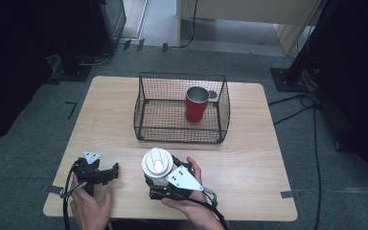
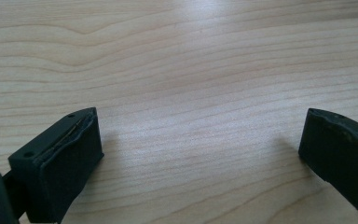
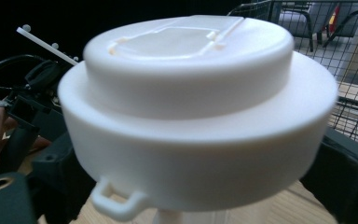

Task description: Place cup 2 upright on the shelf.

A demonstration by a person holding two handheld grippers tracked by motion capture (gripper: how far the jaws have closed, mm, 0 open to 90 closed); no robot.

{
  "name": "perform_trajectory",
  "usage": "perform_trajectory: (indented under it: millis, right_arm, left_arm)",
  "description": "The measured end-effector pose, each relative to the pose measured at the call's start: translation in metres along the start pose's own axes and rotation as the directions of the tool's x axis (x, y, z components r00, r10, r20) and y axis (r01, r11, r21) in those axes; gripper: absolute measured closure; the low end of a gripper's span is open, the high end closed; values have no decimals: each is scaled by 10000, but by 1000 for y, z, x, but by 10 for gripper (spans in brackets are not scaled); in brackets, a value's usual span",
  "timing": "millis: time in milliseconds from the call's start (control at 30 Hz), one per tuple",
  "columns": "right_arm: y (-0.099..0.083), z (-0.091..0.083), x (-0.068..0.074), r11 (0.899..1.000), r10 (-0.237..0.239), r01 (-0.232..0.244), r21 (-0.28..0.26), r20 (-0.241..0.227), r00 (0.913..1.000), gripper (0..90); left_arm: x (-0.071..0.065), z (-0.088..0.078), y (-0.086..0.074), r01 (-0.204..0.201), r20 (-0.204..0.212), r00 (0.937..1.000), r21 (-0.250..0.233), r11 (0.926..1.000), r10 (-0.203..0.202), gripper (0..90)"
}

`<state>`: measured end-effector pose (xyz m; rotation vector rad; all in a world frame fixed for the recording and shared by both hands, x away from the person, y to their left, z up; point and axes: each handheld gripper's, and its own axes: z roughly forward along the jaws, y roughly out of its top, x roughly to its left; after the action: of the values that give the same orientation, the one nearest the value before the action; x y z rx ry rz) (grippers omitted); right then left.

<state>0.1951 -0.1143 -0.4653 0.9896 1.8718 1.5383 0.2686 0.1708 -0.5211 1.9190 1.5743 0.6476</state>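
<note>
A white cup with a lid (image 1: 157,165) stands near the front edge of the wooden table (image 1: 258,158). My right gripper (image 1: 159,174) reaches in from the right, held by a hand. In the right gripper view the lidded cup (image 3: 196,116) sits between the two black jaws, which press on it below the lid's rim; the right gripper (image 3: 196,191) is shut on it. My left gripper (image 1: 113,172) rests at the front left, its jaws pointing toward the cup. In the left gripper view the left gripper (image 2: 200,140) is open, with bare wood between its fingers.
A black wire basket (image 1: 182,76) stands at the table's far middle, holding an upright red cup (image 1: 196,104) with a metal rim. Dark stands and cables lie on the grey carpet around the table.
</note>
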Motion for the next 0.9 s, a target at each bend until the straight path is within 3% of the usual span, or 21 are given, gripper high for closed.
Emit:
perform_trajectory:
  millis: [233, 600, 900]
  right_arm:
    - [-1, 3, 4, 9999, 86, -85, -71, 57, 9999, 148]
    - [2, 1, -1, 9979, 518, -503, -413, 362, 9980, 156]
    - [12, 1, -4, 9960, 500, -464, -761, 462, 9977, 156]
  left_arm:
    - [0, 0, 0, 0, -1, 10000, 0, 10000, 0, 0]
    - [0, 0, 0, -1, 0, 10000, 2, 10000, 1, 0]
    - [0, 0, 0, 8, -2, 10000, -6, 10000, -8, 0]
